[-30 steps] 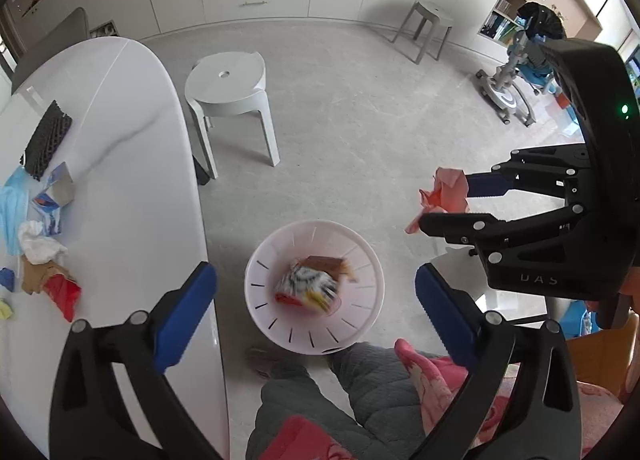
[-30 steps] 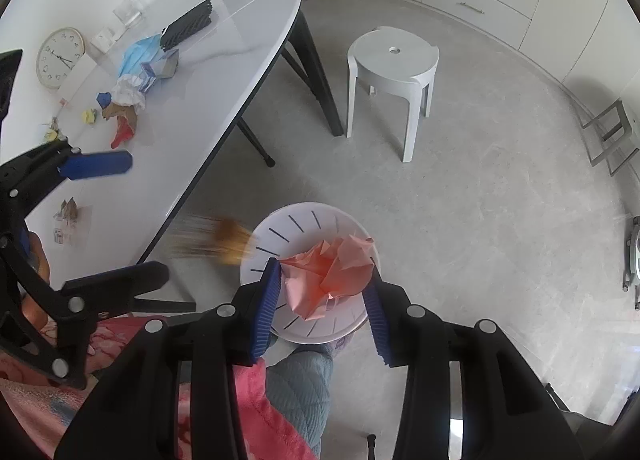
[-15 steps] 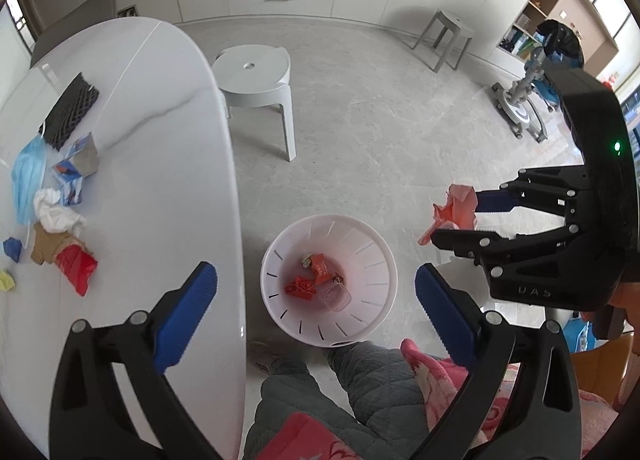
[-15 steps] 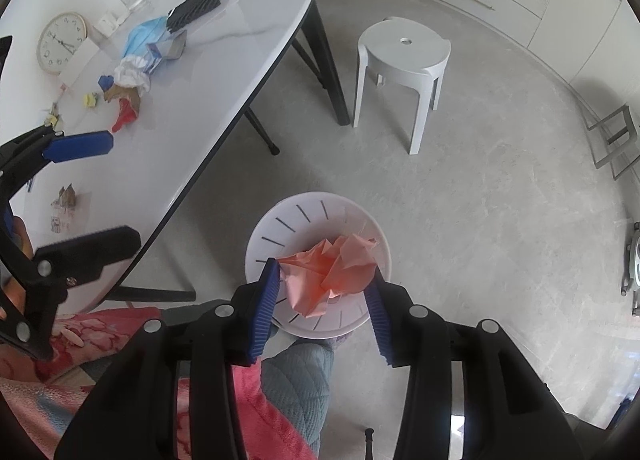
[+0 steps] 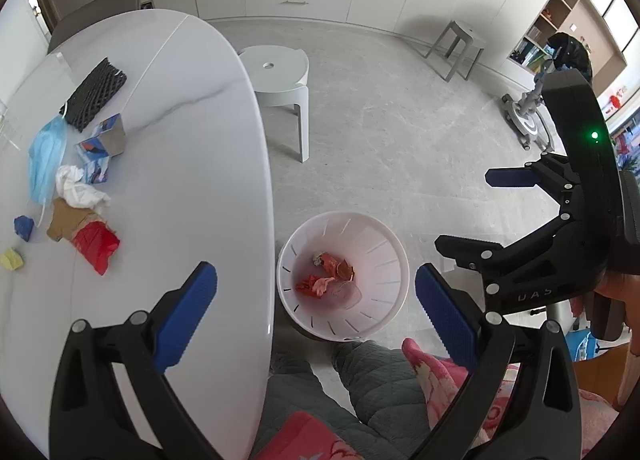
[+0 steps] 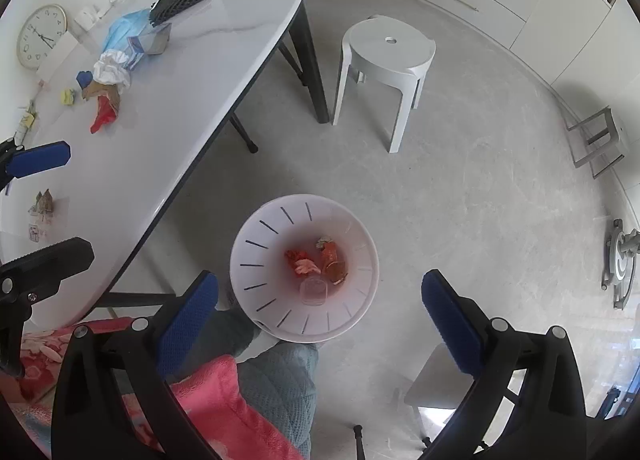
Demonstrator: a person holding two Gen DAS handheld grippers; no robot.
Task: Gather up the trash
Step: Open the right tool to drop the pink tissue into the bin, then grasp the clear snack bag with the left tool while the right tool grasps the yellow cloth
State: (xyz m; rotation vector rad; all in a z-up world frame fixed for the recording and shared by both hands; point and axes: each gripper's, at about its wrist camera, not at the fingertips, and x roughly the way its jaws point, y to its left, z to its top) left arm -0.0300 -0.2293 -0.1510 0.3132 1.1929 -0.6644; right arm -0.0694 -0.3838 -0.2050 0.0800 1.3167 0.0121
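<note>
Both tongs, left [image 5: 316,292] and right [image 6: 320,300], spread empty over bin [image 6: 256,227]; stool [image 6: 388,47] apparently beyond.

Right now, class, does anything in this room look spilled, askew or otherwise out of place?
Nothing looks spilled or damaged. The white bin stands upright on the floor with scraps inside. What stands out is the litter left on the table: a blue face mask, crumpled white tissue and a red wrapper. Both hand-held grippers are open and hold nothing.
</note>
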